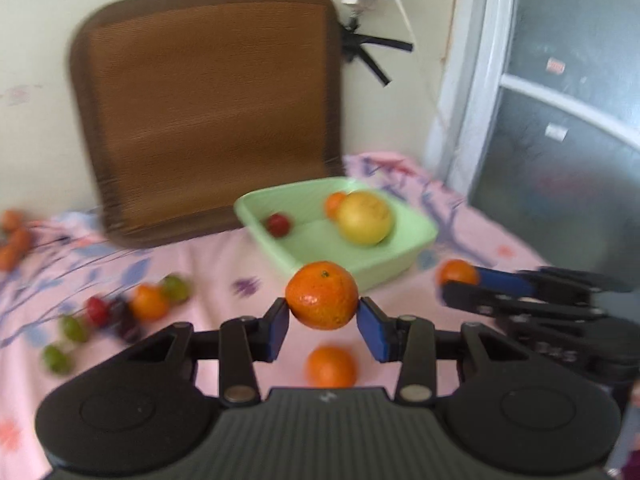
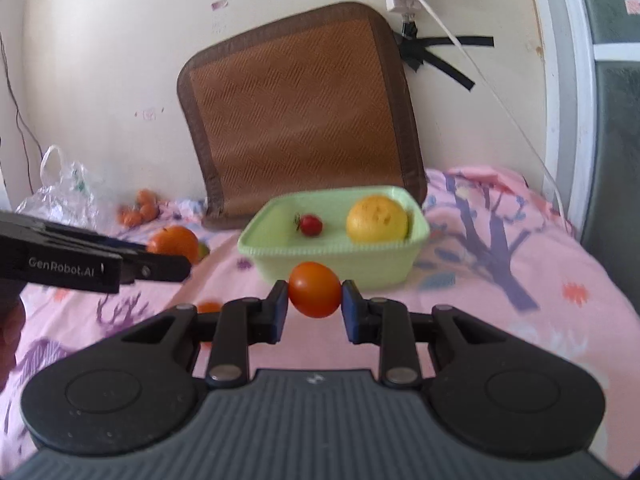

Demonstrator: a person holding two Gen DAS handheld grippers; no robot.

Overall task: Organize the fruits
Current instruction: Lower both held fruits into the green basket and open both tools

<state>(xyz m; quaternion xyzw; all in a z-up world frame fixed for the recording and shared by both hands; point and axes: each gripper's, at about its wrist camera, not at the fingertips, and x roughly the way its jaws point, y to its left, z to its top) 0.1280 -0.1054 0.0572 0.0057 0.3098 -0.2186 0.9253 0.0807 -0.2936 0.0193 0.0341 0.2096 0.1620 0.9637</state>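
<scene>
My left gripper [image 1: 322, 320] is shut on a mandarin [image 1: 322, 294] and holds it above the pink cloth, just in front of the green basin [image 1: 400, 270]. The basin holds a yellow fruit [image 1: 364, 218], a small orange fruit [image 1: 334, 203] and a red cherry tomato [image 1: 278, 224]. My right gripper [image 2: 315, 306] is shut on an orange-red tomato [image 2: 315, 289] in front of the basin [image 2: 332, 266]. The right gripper also shows in the left wrist view [image 1: 460, 286], to the basin's right. The left gripper shows at the left of the right wrist view [image 2: 168, 260].
Loose fruit lies on the cloth at the left: an orange [image 1: 149, 302], red and dark fruit [image 1: 98, 311], green grapes [image 1: 74, 328]. Another mandarin [image 1: 331, 366] lies below my left gripper. A brown cushion [image 1: 208, 112] leans on the wall. A plastic bag [image 2: 60, 196] and small oranges [image 2: 140, 206] lie far left.
</scene>
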